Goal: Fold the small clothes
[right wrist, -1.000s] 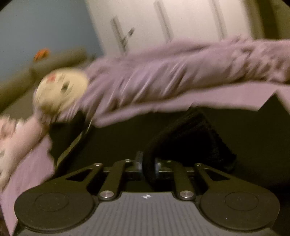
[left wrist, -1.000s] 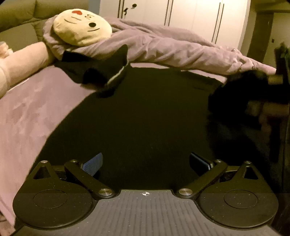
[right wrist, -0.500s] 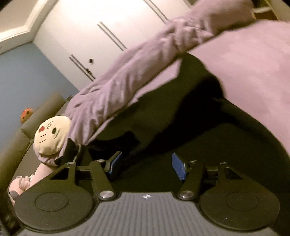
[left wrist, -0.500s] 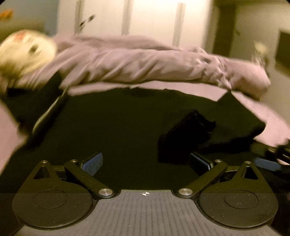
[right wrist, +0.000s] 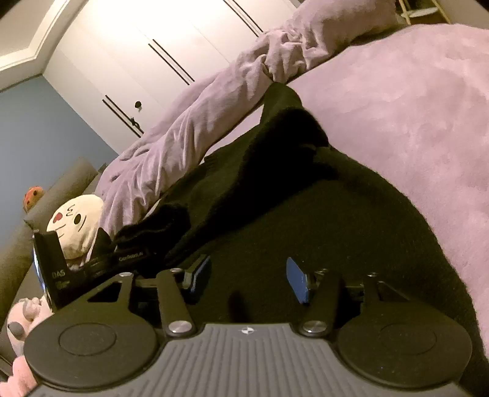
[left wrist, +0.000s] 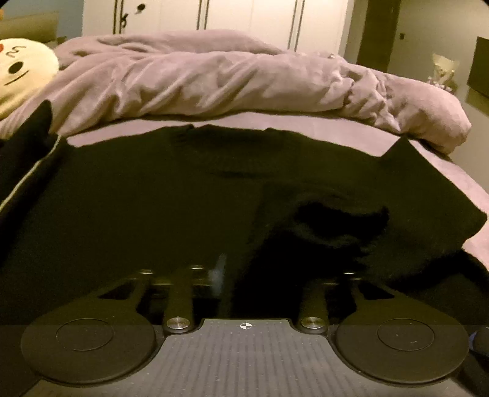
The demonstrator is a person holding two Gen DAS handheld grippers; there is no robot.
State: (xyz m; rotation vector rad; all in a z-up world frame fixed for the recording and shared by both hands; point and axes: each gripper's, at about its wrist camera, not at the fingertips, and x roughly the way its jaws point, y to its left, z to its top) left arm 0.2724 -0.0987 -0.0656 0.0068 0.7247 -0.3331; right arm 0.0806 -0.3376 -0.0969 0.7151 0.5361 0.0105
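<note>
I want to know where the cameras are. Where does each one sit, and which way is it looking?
Left wrist: sits on the left gripper, low over the black top, facing the crumpled blanket and wardrobe; only its own fingers show.
Right wrist: sits on the right gripper, tilted, looking along the black top; its open blue pads show, plus the left gripper.
Both see the top, blanket, wardrobe and plush toy.

The garment (left wrist: 183, 198) is plain black, the bedsheet (right wrist: 412, 107) and rumpled duvet (left wrist: 244, 82) mauve, the plush face (right wrist: 78, 223) cream with a red heart, the wardrobe (right wrist: 137, 55) white.
</note>
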